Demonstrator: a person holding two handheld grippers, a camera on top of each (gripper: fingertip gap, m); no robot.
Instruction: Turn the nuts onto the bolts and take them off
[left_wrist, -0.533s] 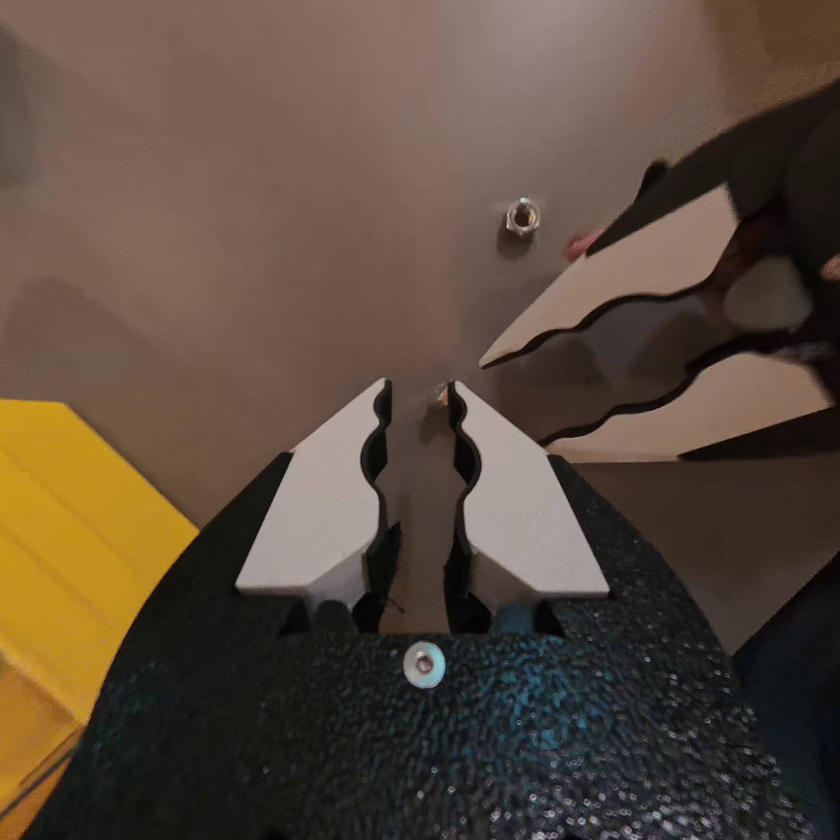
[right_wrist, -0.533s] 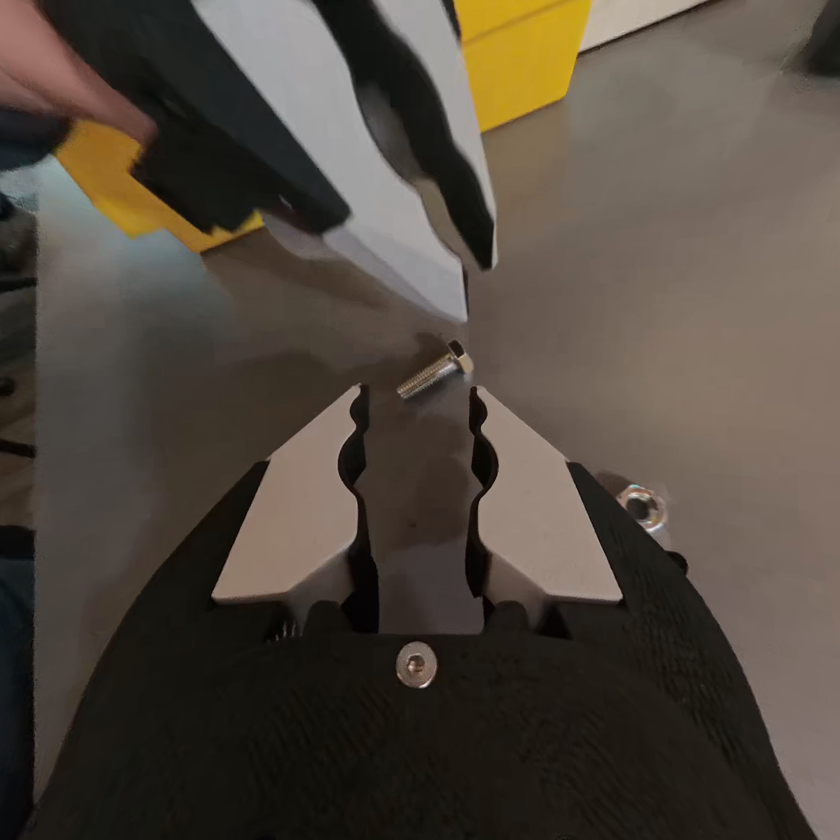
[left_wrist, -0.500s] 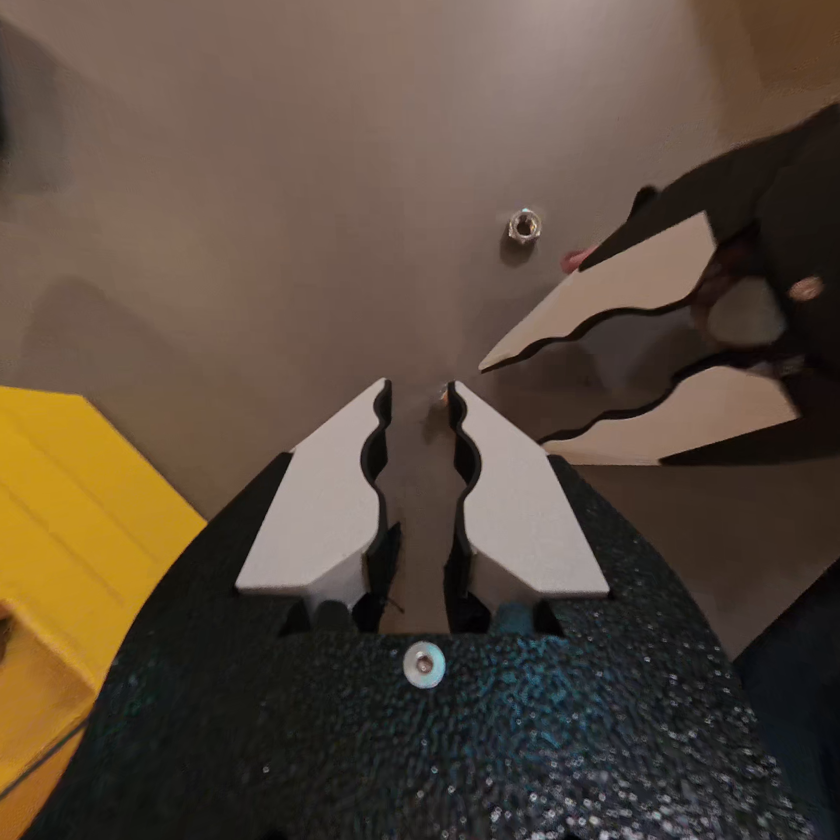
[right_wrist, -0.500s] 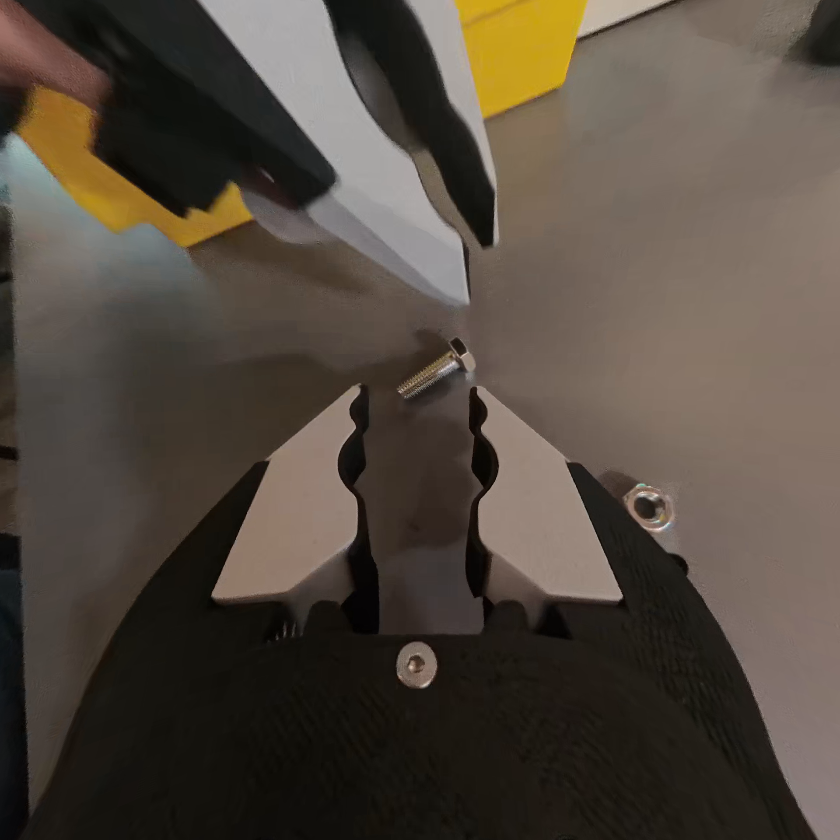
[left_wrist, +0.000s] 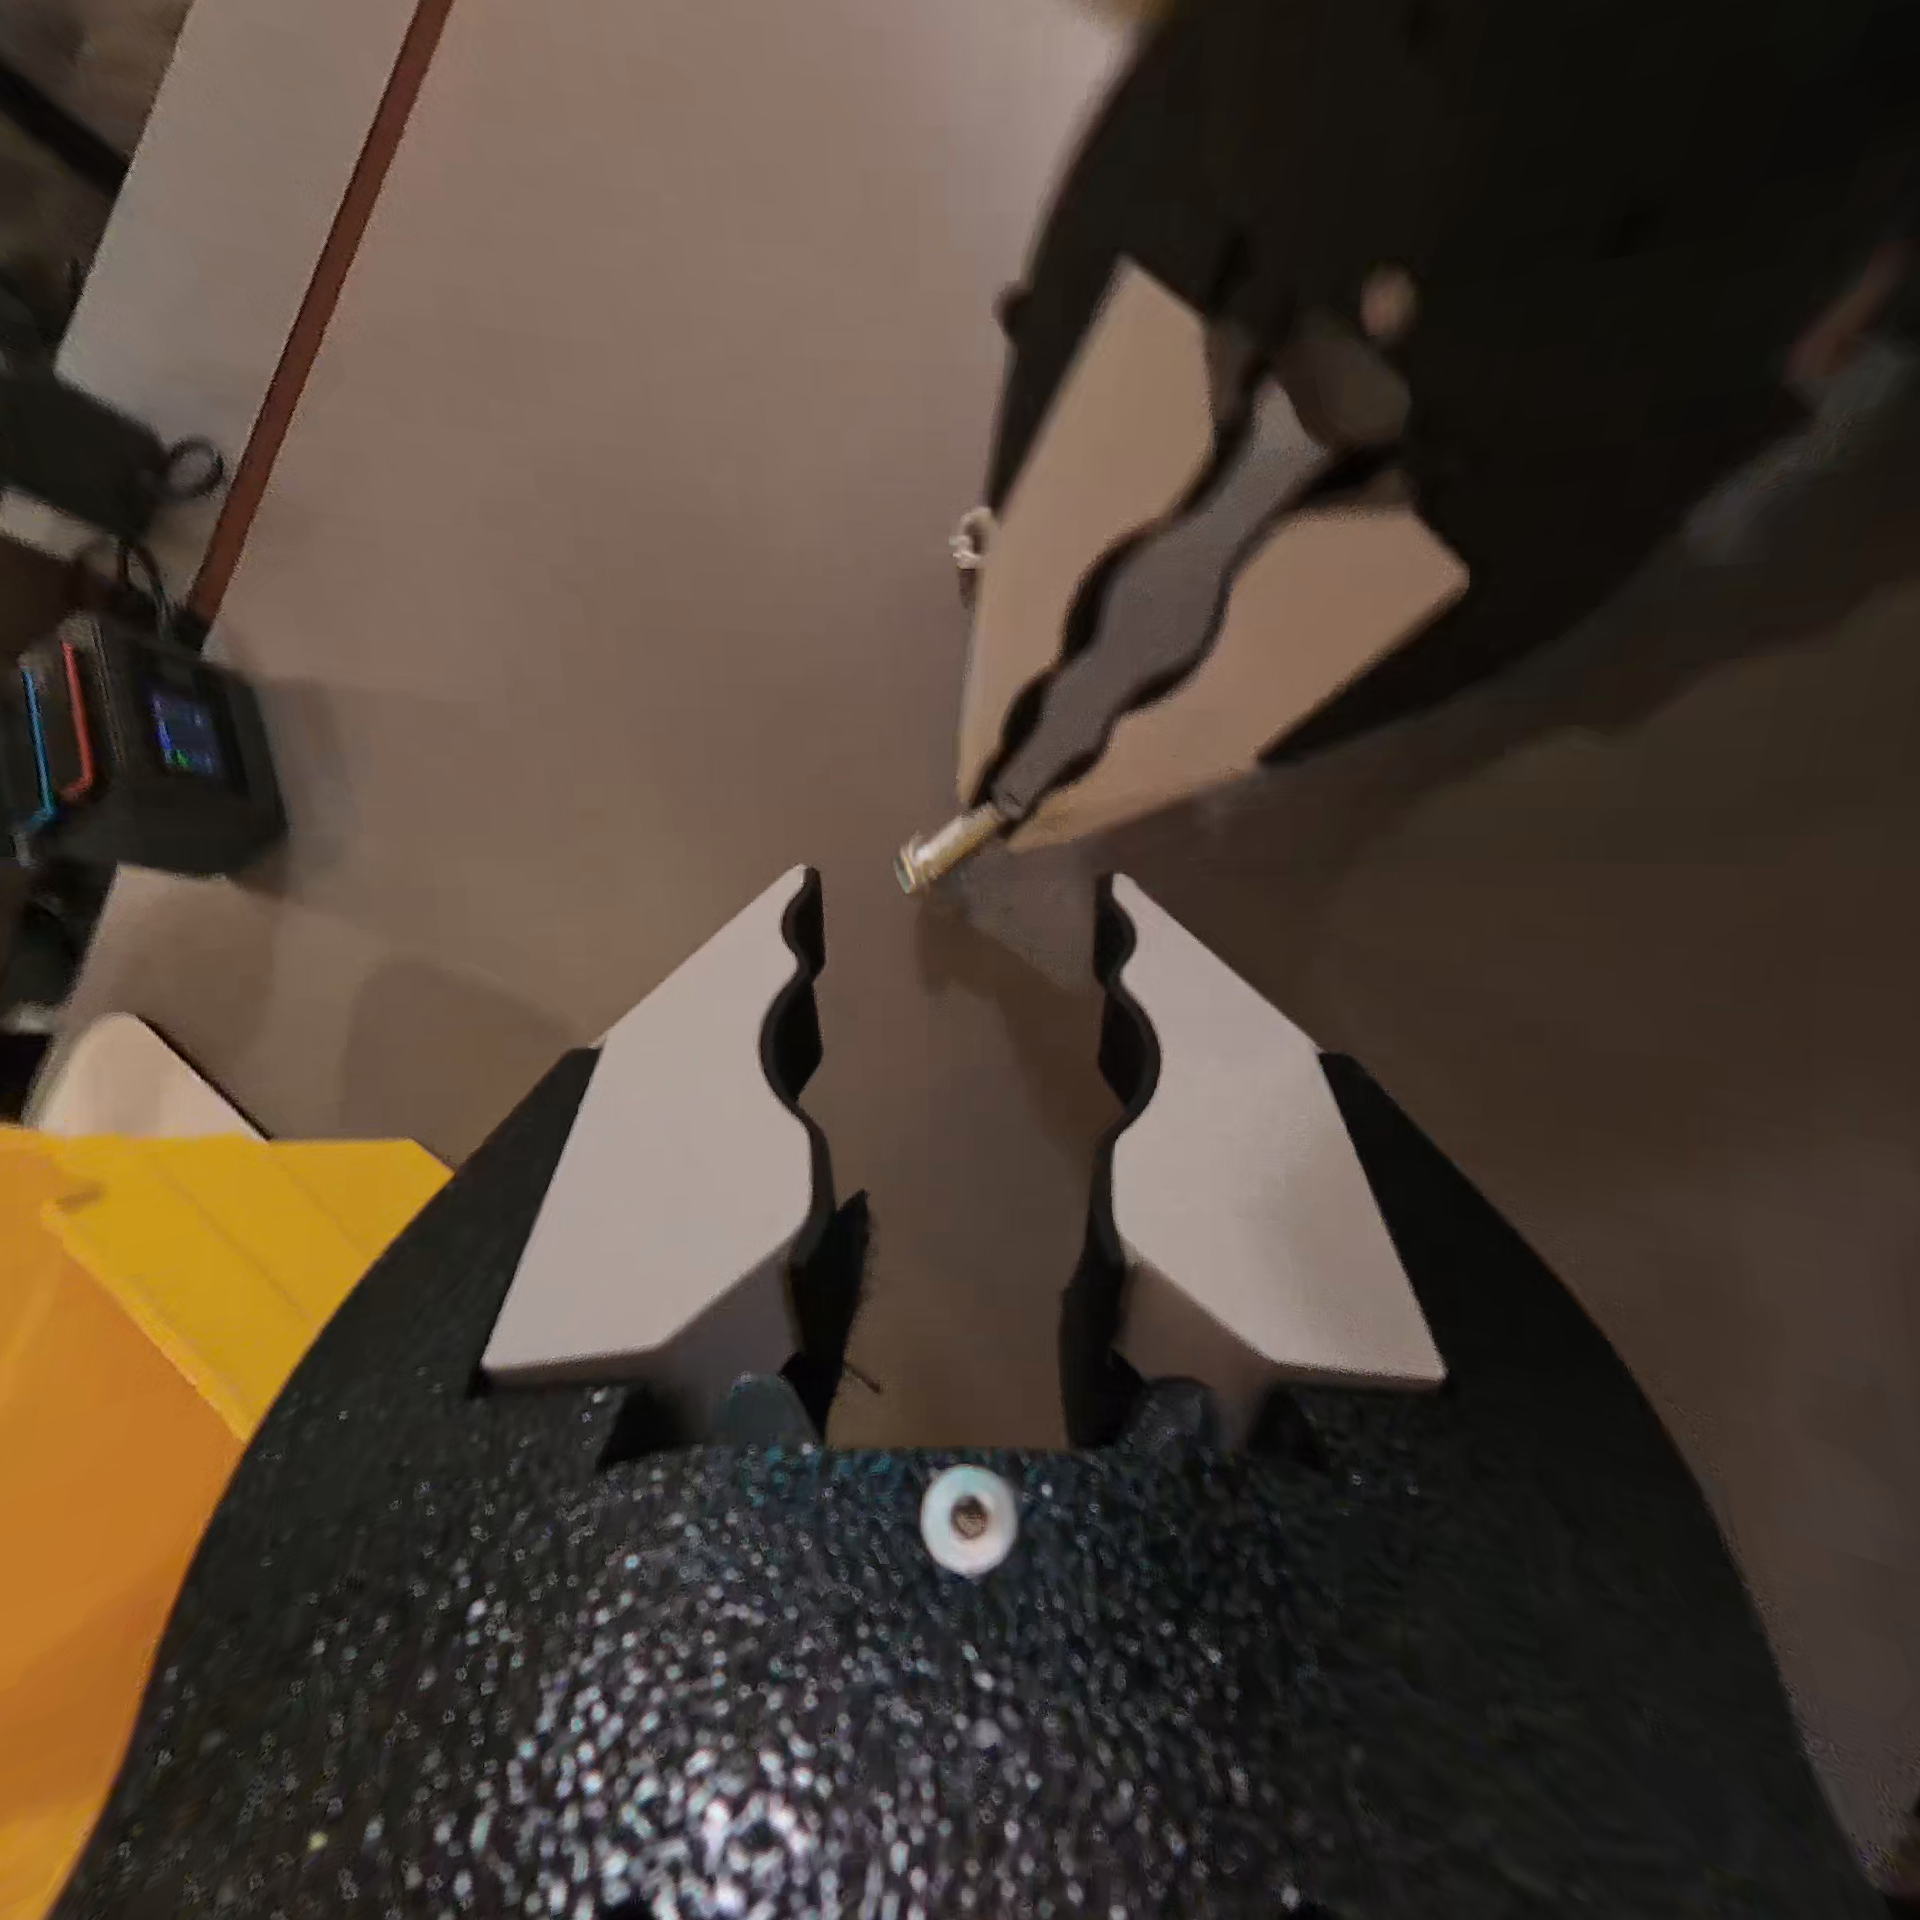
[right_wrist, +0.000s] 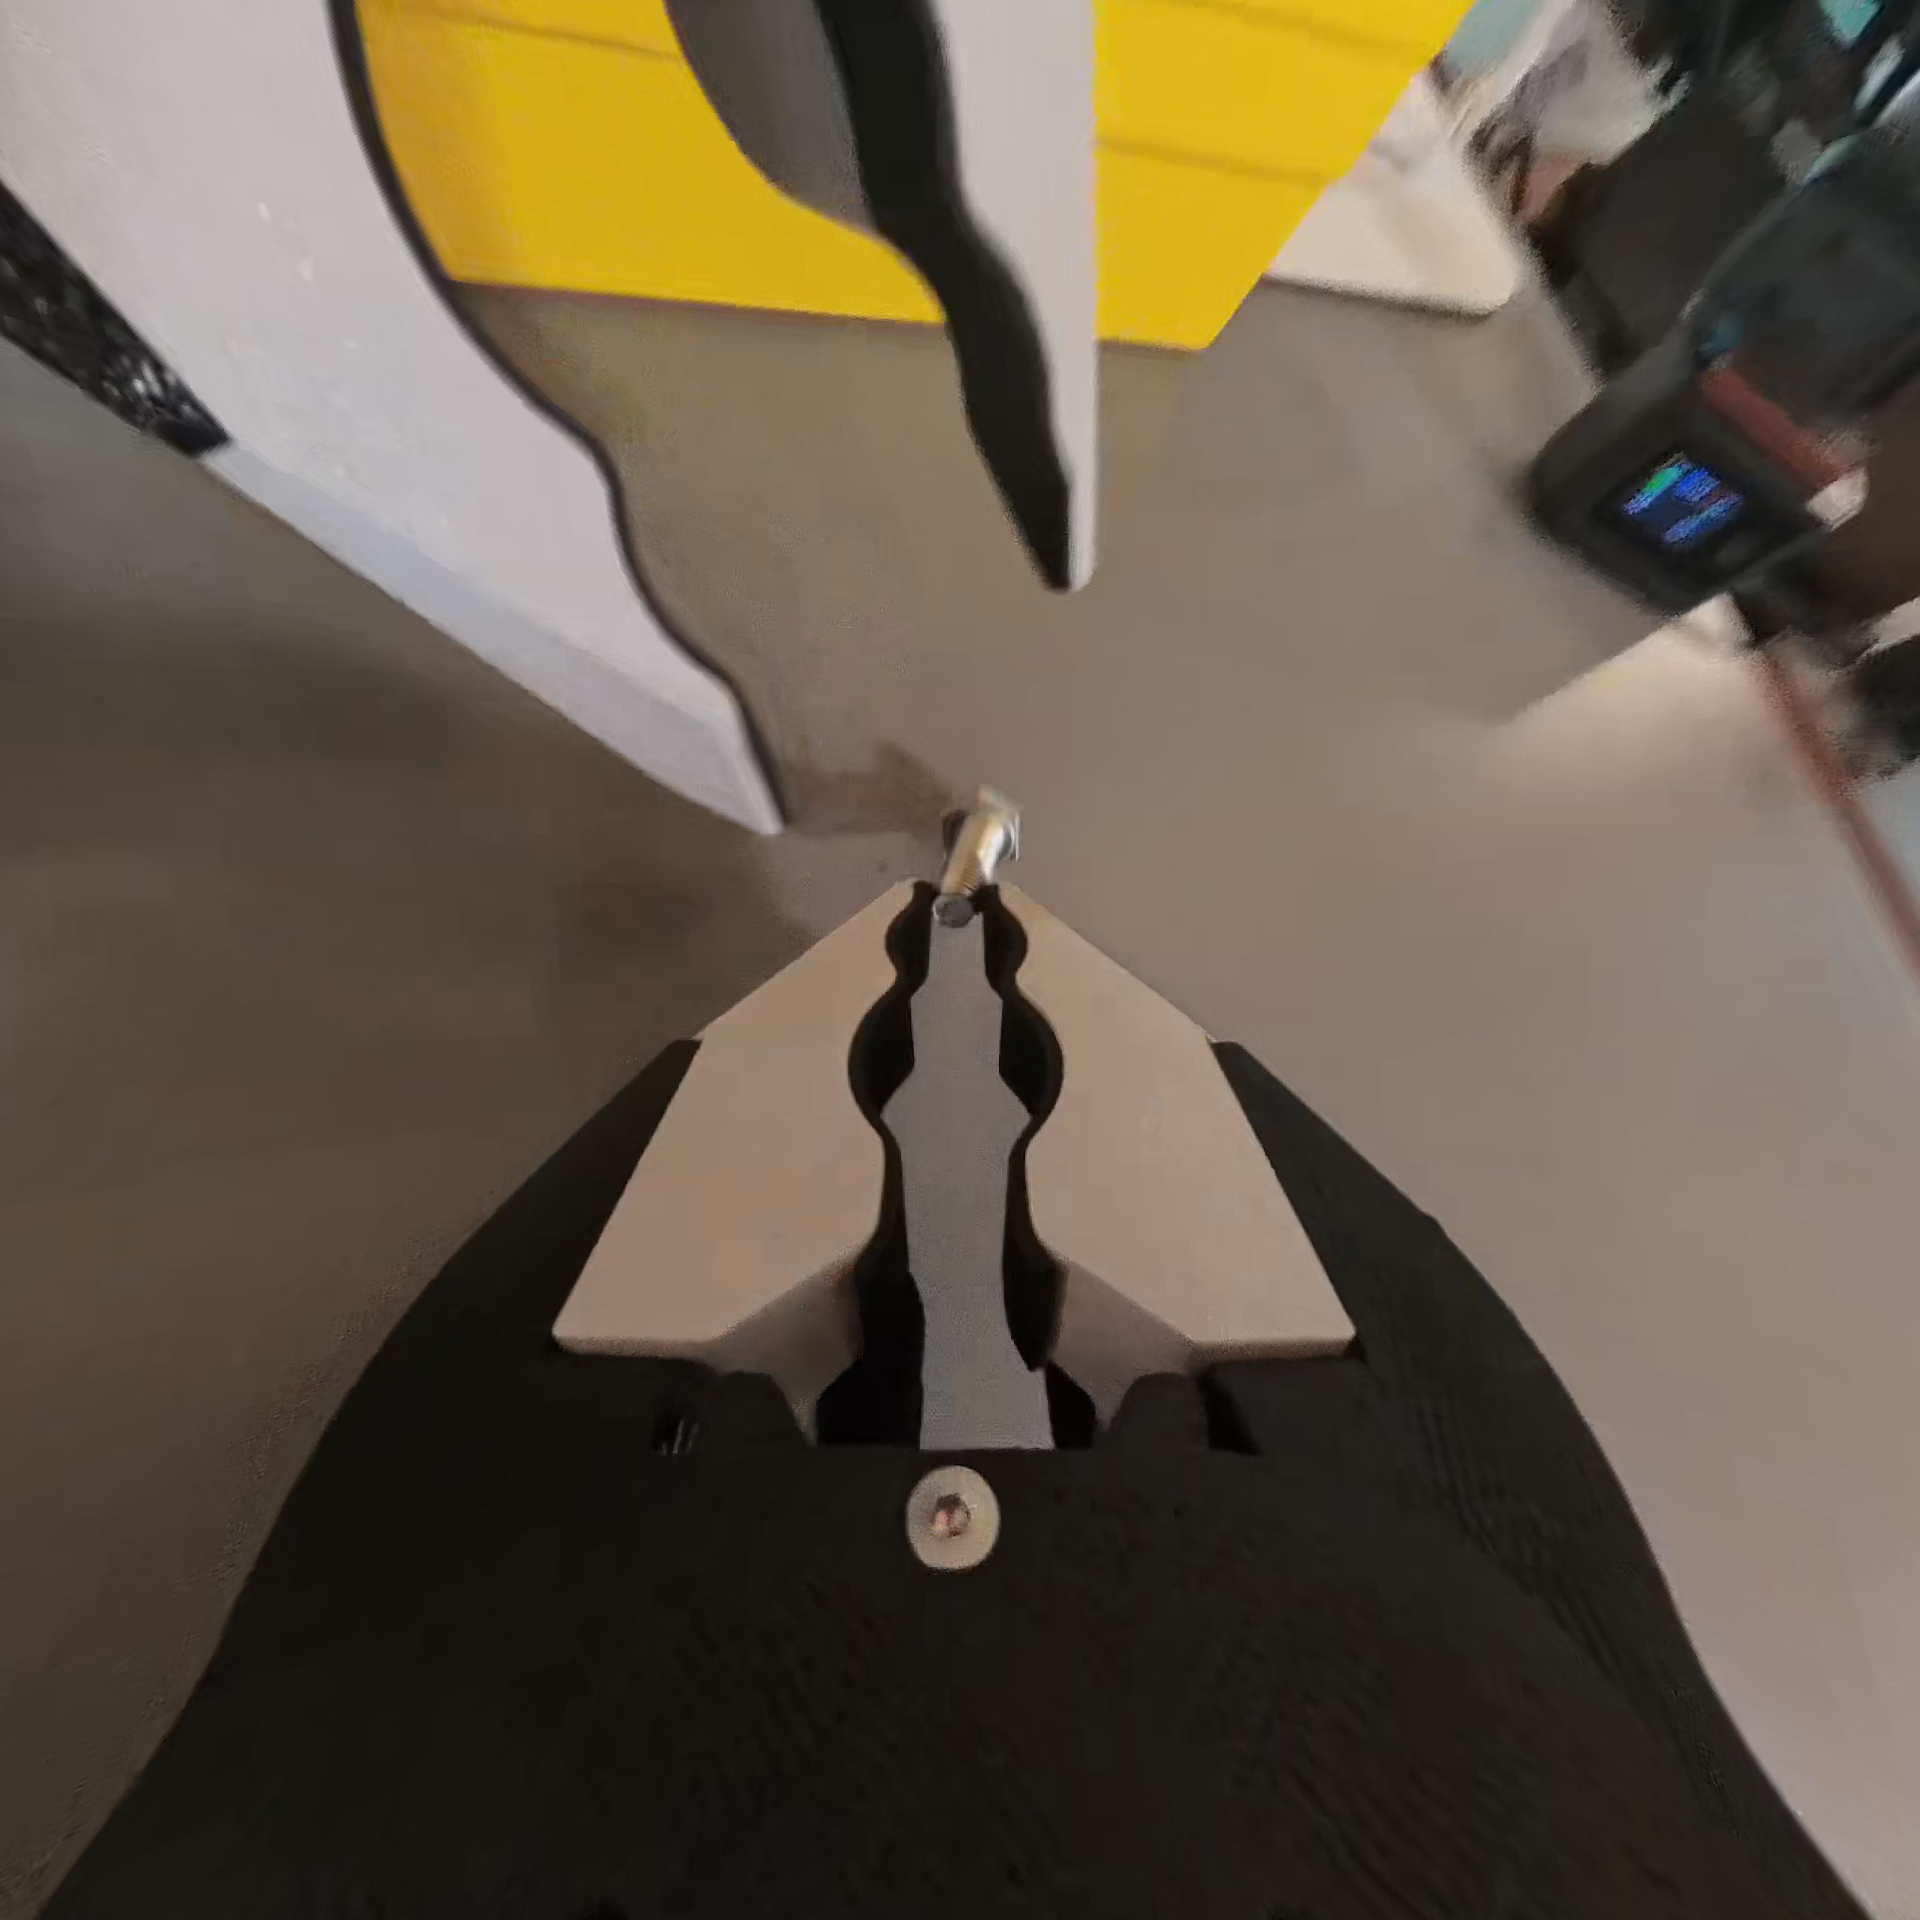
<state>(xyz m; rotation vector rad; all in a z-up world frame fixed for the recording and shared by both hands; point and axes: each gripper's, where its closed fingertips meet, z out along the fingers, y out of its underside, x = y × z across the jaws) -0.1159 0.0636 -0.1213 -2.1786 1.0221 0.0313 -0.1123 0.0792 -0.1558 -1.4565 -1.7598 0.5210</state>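
Each gripper is showing the same build. The left gripper (left_wrist: 961, 904) is carrying a black housing with a coarse, speckled, glittering texture, rising in two shoulders around the fingers. Its fingers (left_wrist: 675, 1153) are presenting flat pale-grey wedge faces tapering to points, with black wavy scalloped inner edges. A single silver socket-head screw (left_wrist: 968, 1518) is sitting at the housing centre, just below the finger roots. The right gripper (right_wrist: 961, 904) is displaying a matte black housing with fine layered ridges, matching pale-grey fingers (right_wrist: 748, 1164) with black scalloped inner edges, and an identical silver screw (right_wrist: 953, 1516) at centre.
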